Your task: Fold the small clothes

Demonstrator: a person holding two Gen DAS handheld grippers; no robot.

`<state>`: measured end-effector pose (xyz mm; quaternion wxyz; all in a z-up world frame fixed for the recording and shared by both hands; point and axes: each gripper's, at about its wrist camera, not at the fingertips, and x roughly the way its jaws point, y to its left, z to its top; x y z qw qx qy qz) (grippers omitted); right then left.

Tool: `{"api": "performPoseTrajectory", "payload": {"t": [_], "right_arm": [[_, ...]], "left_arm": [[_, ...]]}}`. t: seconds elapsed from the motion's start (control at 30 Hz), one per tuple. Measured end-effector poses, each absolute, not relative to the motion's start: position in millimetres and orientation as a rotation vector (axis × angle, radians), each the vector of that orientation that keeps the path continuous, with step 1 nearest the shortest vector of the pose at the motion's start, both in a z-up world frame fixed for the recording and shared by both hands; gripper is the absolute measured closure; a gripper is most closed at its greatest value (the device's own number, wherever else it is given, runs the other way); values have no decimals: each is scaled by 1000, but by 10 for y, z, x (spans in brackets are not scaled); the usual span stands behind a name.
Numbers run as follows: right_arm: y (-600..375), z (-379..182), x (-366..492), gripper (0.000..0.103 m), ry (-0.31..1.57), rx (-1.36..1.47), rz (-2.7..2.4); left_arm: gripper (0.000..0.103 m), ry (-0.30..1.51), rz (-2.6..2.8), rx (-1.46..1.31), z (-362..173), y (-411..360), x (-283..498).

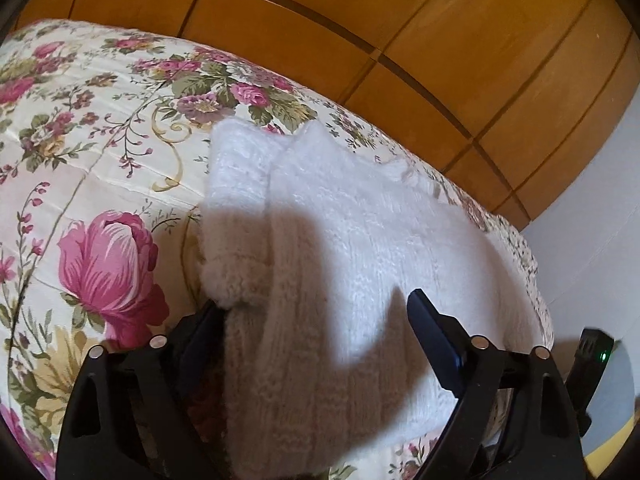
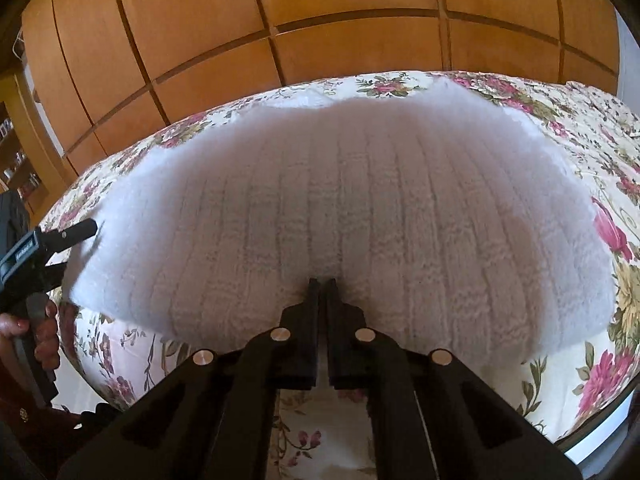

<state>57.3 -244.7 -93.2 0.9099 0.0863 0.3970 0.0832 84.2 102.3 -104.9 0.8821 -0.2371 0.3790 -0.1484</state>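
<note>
Right wrist: sweater (image 2: 340, 208) lies crosswise.

The knitted garment (image 2: 340, 208) lies spread on the bed (image 2: 580, 128), reaching close to the bed's near edge. Behind the bed stands a panelled wardrobe (image 2: 280, 20). The right gripper (image 2: 322, 282) is at the middle of the garment's near hem, its jaws together there. The left gripper (image 1: 316, 312) is at the garment's left corner, jaws apart, with a folded-over sleeve (image 1: 236, 200) just ahead of its left finger. A hand (image 2: 40, 328) holds that gripper beside the bed's left edge.
</note>
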Motion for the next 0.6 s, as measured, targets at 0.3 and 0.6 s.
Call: {"api": "performPoseTrajectory", "payload": {"t": [0.3,0.6], "right_arm": [[-2485,-942,570,101,812,239,161],[-2593,-955,594,101,822,341,178]], "left_arm": [[39,794,-361,-587,-1076,1057,965],[48,838,-374,-658,-1117,1012,1128]]}}
